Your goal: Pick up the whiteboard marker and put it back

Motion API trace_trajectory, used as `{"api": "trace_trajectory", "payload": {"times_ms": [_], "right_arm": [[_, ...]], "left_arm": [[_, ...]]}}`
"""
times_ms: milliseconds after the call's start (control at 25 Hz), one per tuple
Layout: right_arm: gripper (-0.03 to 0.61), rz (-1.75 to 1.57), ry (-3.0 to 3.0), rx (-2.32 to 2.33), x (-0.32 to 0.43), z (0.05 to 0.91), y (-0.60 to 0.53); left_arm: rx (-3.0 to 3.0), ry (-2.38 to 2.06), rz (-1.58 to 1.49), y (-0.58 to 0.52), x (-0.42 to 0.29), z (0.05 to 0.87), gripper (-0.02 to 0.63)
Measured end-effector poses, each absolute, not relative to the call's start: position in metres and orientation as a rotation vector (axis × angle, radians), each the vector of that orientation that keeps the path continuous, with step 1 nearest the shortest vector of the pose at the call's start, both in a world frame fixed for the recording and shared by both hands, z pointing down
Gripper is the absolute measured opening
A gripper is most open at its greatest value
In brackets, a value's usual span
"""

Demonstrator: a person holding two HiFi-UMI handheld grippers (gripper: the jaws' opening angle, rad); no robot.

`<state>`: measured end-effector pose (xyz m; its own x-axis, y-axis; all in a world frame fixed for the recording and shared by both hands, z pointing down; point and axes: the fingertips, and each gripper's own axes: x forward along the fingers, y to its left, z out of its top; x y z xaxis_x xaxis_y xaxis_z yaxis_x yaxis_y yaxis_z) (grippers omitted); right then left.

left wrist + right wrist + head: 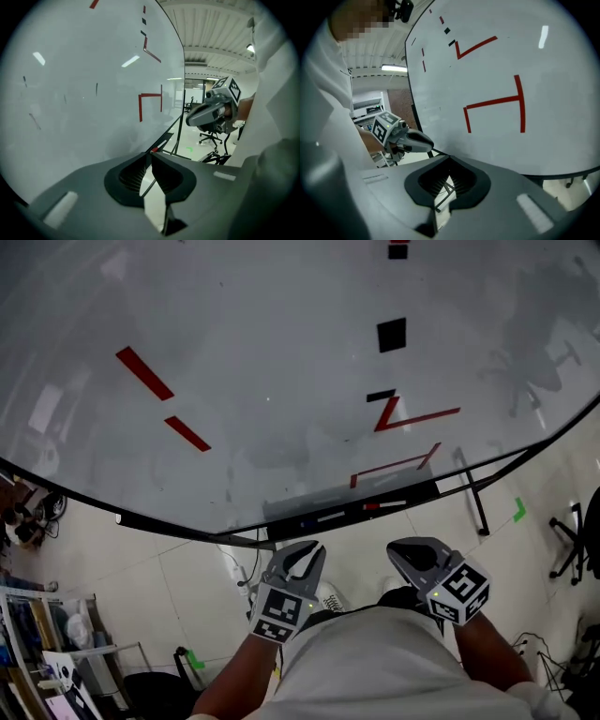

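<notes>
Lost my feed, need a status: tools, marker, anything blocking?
Left tool shut, empty. Right tool shut, empty. Markers lying in whiteboard tray, untouched. Nothing between tools and tray.

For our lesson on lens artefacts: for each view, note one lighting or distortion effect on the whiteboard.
Head view: the whiteboard bows along its lower edge, and a faint chair reflection shows top right. Left gripper view: ceiling-light glare streaks the board; corners vignette black. Right gripper view: one glare streak; board edge curves.
</notes>
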<state>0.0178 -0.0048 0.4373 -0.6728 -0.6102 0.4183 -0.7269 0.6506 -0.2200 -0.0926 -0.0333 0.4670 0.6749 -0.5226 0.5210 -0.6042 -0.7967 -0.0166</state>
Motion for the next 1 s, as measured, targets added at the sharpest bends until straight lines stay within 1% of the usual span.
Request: {"api": "trace_trajectory", "payload": {"times_ms": [400, 560, 840, 1000], "right_arm": [[0.002, 0.577, -2.562, 0.915, 0.019, 0.45, -0.023], [0.002, 0.569, -2.566, 0.887, 0.024, 0.453, -0.028], [0.002, 0.591, -2.582, 0.883, 0.031, 0.457, -0.024], [0.002, 0.594, -2.584, 0.901, 0.036, 0.458, -0.023]], "left_arm": [[2.757, -0.999, 1.043, -0.063, -0.087, 0.491, 0.038], [2.786, -0.972, 1.232, -0.067, -0.08, 0.508, 0.055], [2.818, -0.889, 1.482, -0.069, -0.072, 0.527, 0.055], [2.805, -0.817, 1.69, -0.074, -0.074, 0.544, 0.055]]}}
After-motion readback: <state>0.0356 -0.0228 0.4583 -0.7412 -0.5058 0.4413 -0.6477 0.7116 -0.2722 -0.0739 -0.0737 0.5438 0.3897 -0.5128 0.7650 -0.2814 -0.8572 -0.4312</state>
